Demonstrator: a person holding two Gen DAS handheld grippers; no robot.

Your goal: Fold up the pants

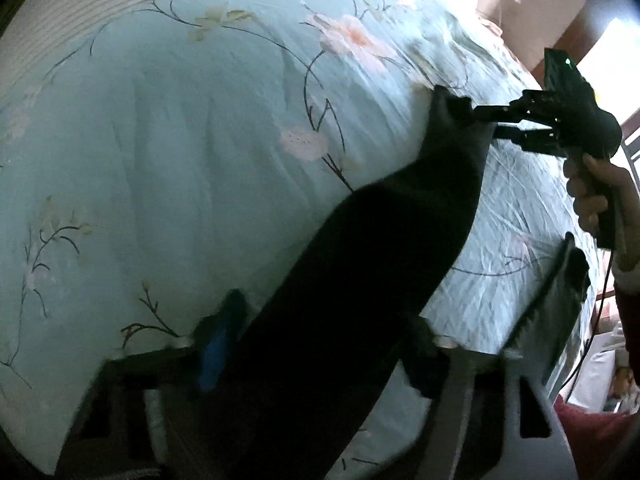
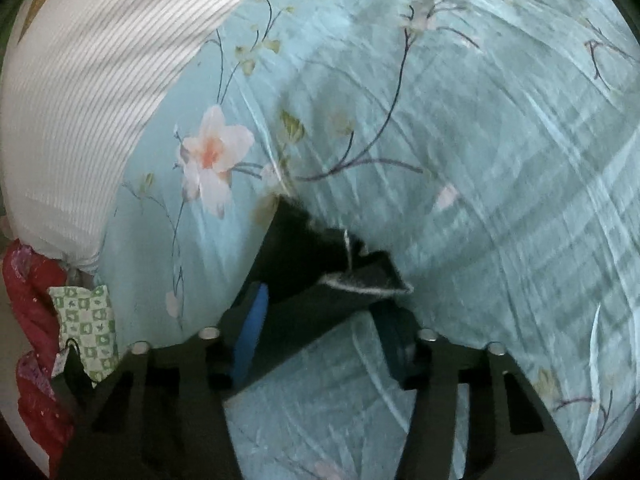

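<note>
Black pants (image 1: 360, 280) hang stretched above a teal floral quilt (image 1: 180, 160), running from the bottom of the left wrist view up to the right. My left gripper (image 1: 320, 340) is shut on the near end, and the cloth fills the gap between its blue pad (image 1: 216, 344) and the other finger. My right gripper (image 1: 468, 114), held by a person's hand (image 1: 596, 196), pinches the far corner. In the right wrist view that gripper (image 2: 324, 336) is shut on a folded pants edge (image 2: 312, 256) with a pale frayed hem, over the quilt (image 2: 480, 140).
A white striped pillow (image 2: 80, 100) lies at the quilt's upper left. Red cloth (image 2: 32, 300) and a green checked pouch (image 2: 88, 320) sit beside the bed at the left. A dark blurred object (image 1: 560, 300) lies near the bed's right edge.
</note>
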